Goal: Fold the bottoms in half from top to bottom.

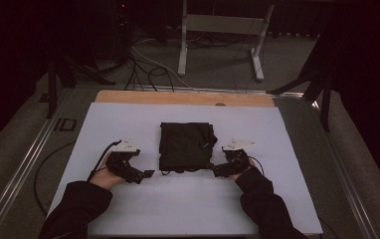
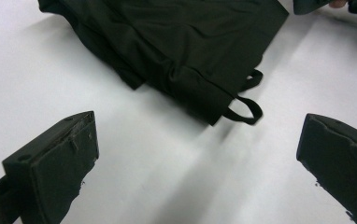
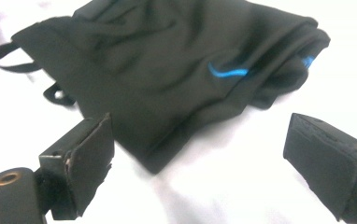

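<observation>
The folded black garment (image 1: 185, 146) lies flat at the centre of the white counter (image 1: 128, 209), with 2 fabric loops (image 2: 246, 110) projecting from its near edge. A blue mark (image 3: 228, 72) shows on the fabric in the right gripper view. The left hand-held gripper (image 1: 145, 174) rests on the counter at 8 o'clock from the garment, just beside its near left corner, jaws spread apart with nothing between them. The right hand-held gripper (image 1: 216, 171) sits at 4 o'clock, at the near right corner, jaws likewise spread apart; 1 jaw lies close against the fabric edge. Contact cannot be confirmed.
</observation>
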`<state>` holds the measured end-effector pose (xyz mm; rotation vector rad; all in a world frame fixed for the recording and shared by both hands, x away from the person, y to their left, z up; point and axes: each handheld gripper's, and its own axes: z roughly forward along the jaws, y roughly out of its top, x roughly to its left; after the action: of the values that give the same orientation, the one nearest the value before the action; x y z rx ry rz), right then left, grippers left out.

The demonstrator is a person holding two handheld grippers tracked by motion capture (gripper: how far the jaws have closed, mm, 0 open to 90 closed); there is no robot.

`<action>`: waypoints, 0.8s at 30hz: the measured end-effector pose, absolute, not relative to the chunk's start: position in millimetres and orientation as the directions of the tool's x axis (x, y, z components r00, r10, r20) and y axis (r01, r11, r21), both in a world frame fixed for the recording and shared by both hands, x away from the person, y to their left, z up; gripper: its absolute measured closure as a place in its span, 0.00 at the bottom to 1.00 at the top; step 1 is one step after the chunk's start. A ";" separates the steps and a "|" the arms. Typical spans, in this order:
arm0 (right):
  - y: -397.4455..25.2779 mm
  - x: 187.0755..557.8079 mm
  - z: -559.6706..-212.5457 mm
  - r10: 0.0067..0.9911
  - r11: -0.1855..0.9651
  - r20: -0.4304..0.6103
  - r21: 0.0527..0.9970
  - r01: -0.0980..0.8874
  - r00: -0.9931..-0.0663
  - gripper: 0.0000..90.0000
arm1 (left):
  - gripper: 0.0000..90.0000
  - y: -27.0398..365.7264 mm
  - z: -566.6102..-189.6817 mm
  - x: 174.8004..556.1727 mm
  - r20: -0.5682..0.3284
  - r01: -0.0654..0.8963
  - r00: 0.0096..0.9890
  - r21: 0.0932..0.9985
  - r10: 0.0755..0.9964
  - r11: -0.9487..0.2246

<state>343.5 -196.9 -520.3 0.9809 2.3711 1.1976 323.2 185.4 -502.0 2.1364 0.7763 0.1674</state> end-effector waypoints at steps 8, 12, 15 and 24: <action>-207.0 326.5 -520.9 0.687 0.419 0.028 0.801 0.428 -0.726 0.10 | 0.00 189.7 -506.7 306.9 -0.140 0.460 0.813 0.750 0.566 -0.476; -213.9 316.7 -522.6 0.686 0.415 0.035 0.802 0.430 -0.727 0.10 | 0.00 193.4 -509.7 300.2 -0.143 0.463 0.813 0.746 0.565 -0.478; -220.1 311.0 -522.4 0.687 0.415 0.032 0.802 0.429 -0.726 0.10 | 0.00 195.6 -510.9 294.2 -0.152 0.469 0.810 0.746 0.566 -0.472; -236.2 293.3 -521.7 0.699 0.400 0.038 0.807 0.435 -0.714 0.10 | 0.00 205.8 -516.8 277.5 -0.163 0.478 0.810 0.740 0.563 -0.474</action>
<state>293.3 -236.2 -521.7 0.9878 2.3548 1.2186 277.5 205.8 -516.8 2.1543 0.7636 0.1290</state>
